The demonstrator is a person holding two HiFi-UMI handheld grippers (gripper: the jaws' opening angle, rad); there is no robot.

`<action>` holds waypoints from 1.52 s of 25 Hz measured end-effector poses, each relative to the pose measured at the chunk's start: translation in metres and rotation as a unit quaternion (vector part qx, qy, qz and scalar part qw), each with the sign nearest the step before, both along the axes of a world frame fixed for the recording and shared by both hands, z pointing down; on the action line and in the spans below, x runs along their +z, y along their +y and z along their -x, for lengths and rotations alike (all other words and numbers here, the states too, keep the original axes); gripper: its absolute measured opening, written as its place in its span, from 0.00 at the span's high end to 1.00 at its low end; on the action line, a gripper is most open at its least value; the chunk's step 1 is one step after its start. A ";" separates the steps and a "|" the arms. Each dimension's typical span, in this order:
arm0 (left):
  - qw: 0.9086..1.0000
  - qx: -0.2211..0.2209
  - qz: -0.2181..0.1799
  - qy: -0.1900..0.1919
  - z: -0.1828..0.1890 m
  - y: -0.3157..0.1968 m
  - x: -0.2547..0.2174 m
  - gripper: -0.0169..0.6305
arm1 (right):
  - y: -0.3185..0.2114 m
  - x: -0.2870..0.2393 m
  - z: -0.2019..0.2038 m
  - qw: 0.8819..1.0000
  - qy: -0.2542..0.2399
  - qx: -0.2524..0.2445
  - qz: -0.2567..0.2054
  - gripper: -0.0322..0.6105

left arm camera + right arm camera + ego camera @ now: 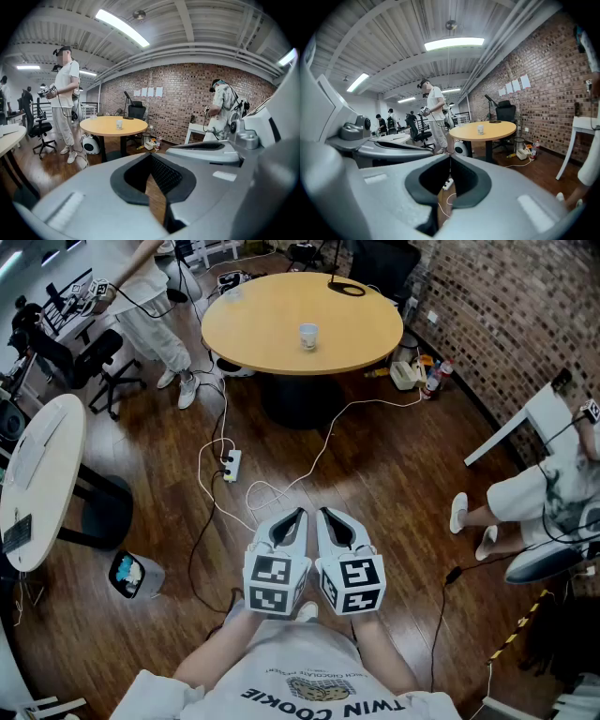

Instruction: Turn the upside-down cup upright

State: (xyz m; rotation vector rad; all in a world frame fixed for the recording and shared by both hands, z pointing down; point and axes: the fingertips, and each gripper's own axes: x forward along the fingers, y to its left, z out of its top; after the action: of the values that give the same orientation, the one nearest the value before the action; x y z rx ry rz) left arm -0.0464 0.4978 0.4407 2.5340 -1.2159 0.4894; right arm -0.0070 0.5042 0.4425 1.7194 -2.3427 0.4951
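A small white cup (308, 336) stands near the middle of a round yellow table (272, 329) far ahead across the room; it is too small to tell which way up it is. The same cup (119, 123) appears in the left gripper view and again as the cup (480, 129) in the right gripper view. My left gripper (298, 515) and right gripper (324, 513) are held side by side close to my chest, over the wooden floor and far from the table. Both pairs of jaws meet at the tips with nothing between them.
White cables and a power strip (232, 465) lie on the floor between me and the table. A person (150, 306) stands at the back left beside an office chair (103, 362). Another person (553, 493) sits at the right. A white table (37, 474) and a small bin (136, 575) are at the left.
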 end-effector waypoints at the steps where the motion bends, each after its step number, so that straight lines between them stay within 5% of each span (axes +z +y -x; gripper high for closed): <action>1: 1.000 0.000 0.001 0.001 0.000 -0.011 0.004 0.96 | -0.011 0.004 0.000 1.000 0.000 0.000 0.001 0.95; 17: 0.998 0.058 0.019 0.027 0.009 -0.248 0.001 0.96 | -0.248 0.007 0.019 0.999 0.025 0.034 0.024 0.95; 26: 0.996 0.083 0.025 0.034 0.012 -0.316 0.011 0.96 | -0.322 0.011 0.023 0.998 0.044 0.051 0.019 0.95; 38: 0.997 0.063 0.032 0.015 -0.036 -0.429 0.028 0.96 | -0.440 0.022 -0.034 0.999 0.024 0.025 0.014 0.93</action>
State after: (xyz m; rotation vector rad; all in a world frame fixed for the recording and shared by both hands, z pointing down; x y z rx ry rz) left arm -0.0108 0.0684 0.4685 2.5640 -1.0180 0.5099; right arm 0.0267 0.0641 0.4647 1.7613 -2.2535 0.4863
